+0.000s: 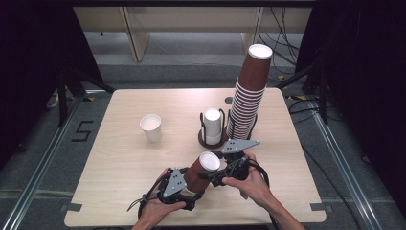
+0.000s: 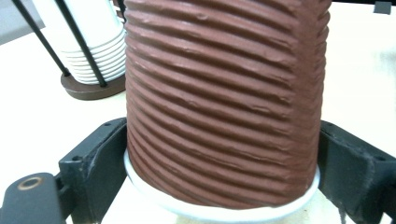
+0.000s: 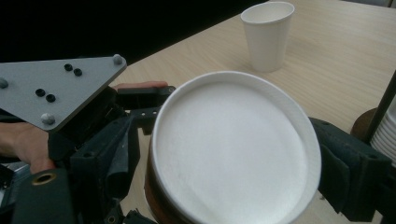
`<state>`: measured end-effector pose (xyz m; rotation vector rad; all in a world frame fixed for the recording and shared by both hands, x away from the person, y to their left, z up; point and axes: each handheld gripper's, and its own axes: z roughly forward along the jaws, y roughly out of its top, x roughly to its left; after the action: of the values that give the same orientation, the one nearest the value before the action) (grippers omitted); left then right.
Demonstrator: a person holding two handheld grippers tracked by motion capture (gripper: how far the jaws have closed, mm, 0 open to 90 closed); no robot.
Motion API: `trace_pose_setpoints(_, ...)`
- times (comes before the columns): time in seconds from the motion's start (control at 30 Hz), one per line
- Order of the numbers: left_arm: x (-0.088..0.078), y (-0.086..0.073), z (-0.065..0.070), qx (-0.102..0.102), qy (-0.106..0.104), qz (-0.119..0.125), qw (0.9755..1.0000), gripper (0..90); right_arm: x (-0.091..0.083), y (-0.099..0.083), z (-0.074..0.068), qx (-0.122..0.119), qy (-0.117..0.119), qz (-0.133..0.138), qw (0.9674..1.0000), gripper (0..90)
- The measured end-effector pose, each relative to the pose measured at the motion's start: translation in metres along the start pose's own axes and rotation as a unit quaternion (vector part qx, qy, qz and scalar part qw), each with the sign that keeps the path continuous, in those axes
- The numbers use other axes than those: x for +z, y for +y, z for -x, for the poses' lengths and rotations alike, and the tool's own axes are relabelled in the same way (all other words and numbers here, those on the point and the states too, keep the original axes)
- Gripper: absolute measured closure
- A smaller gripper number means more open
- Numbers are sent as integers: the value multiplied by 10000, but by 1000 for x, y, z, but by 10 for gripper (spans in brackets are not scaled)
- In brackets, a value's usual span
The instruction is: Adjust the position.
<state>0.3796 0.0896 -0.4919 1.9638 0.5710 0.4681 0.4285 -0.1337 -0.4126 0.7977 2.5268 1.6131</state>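
A brown ribbed paper cup (image 1: 195,175) lies tilted above the table's front edge, its white bottom (image 1: 209,161) turned up and to the right. My left gripper (image 1: 190,190) is shut on the cup's rim end; in the left gripper view the ribbed wall (image 2: 224,93) sits between both jaws, which press on it just above the white rim. My right gripper (image 1: 211,166) stands open around the bottom end. In the right gripper view the white bottom (image 3: 233,149) faces the camera between wide jaws, with the left gripper's grey plate (image 3: 51,93) behind.
A single white cup (image 1: 151,127) stands upright left of centre on the wooden table (image 1: 124,163). A wire holder with stacked white cups (image 1: 212,127) stands mid-table. Beside it rises a tall leaning stack of brown cups (image 1: 249,96).
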Motion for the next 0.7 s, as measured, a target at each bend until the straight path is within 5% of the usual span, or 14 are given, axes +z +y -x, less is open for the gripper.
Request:
trace_pose_setpoints(0.17, 0, 1, 2, 130, -9, -22, 9999, 109, -2, 1, 3, 42, 227, -114, 9997, 211)
trace_pose_setpoints(0.3, -1, 1, 1, 178, 13, -51, 9998, 103, -3, 1, 2, 89, 165, -95, 9998, 222)
trace_pose_setpoints(0.47, -1, -1, 2, -23, 45, 300, 9995, 38, -7, 3, 3, 177, 173, 26, 9997, 236)
trace_pose_setpoints(0.7, -1, -2, 3, -129, 318, 845, 9958, 27, -12, 5, 5, 459, 251, 372, 9979, 239)
